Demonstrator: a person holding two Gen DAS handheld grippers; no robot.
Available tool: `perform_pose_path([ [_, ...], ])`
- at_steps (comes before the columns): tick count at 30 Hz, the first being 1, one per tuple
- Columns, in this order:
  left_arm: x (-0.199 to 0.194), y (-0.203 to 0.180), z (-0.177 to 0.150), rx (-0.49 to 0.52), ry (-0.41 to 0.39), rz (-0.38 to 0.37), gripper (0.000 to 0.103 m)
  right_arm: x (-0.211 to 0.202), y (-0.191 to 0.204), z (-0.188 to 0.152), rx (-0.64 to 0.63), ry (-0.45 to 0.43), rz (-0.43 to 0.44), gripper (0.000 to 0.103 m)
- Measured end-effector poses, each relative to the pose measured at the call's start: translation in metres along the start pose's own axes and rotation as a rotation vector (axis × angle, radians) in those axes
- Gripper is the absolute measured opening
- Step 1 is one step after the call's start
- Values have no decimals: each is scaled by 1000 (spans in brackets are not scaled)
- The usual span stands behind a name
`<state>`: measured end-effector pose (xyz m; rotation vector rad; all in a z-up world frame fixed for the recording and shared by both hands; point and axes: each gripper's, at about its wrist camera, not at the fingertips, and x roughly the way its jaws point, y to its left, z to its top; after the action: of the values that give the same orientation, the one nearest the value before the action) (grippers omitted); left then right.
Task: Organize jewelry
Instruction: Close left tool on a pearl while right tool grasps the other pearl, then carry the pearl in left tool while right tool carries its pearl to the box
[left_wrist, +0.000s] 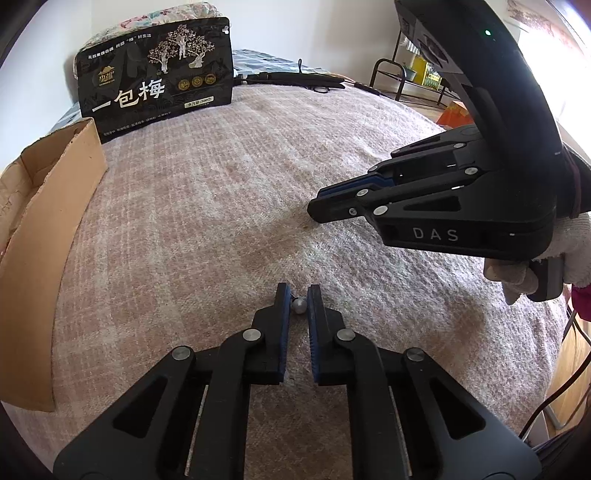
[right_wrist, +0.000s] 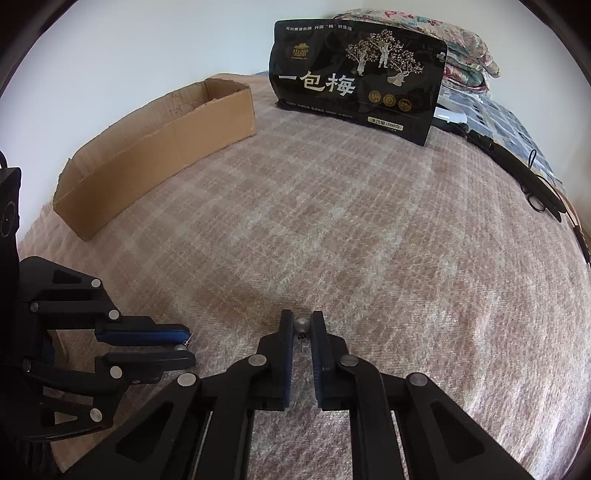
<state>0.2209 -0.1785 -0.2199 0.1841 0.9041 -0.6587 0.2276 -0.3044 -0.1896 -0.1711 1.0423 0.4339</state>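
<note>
Bed (right_wrist: 369, 240) with pink-and-white checked blanket carries everything. Cardboard box (right_wrist: 159, 147) lies open-topped along the bed's far left edge in the right wrist view; inside not visible from either camera, contents can't tell. Black pouch (right_wrist: 354, 77) with gold tree print and white lettering stands upright at the far edge, just beside the box's end, folded quilts (right_wrist: 469, 40) stacked behind it. Black strap (right_wrist: 517, 170) runs along the far right edge. Right gripper (right_wrist: 301, 325) sits low over the near middle of the blanket, clamped on a pearl earring (right_wrist: 301, 325): the silvery bead is pinched between the blue pads right at the tips, its post hanging down in the gap below. From the left wrist view the same gripper (left_wrist: 314, 210) shows side-on, tips at the blanket, gloved hand (left_wrist: 554, 254) on its handle. Left gripper (left_wrist: 297, 295) is just beside it, toward the near left edge, likewise clenched on a second earring (left_wrist: 298, 305): bead trapped between the pad tips, a small hook poking out at the left pad. Both earrings sit at blanket level, well apart from box and pouch.
</note>
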Motion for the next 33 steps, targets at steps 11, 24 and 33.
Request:
perform_pose_path([
  [11, -12, 2, -1, -17, -22, 3, 6, -23, -8, 0, 37, -52, -11, 7],
  [24, -38, 13, -1, -45, -61, 17, 6, -54, -17, -3, 83, -98, -25, 7],
  [33, -62, 24, 4, -59, -100, 33, 6, -72, -14, -5, 107, -121, -20, 7],
])
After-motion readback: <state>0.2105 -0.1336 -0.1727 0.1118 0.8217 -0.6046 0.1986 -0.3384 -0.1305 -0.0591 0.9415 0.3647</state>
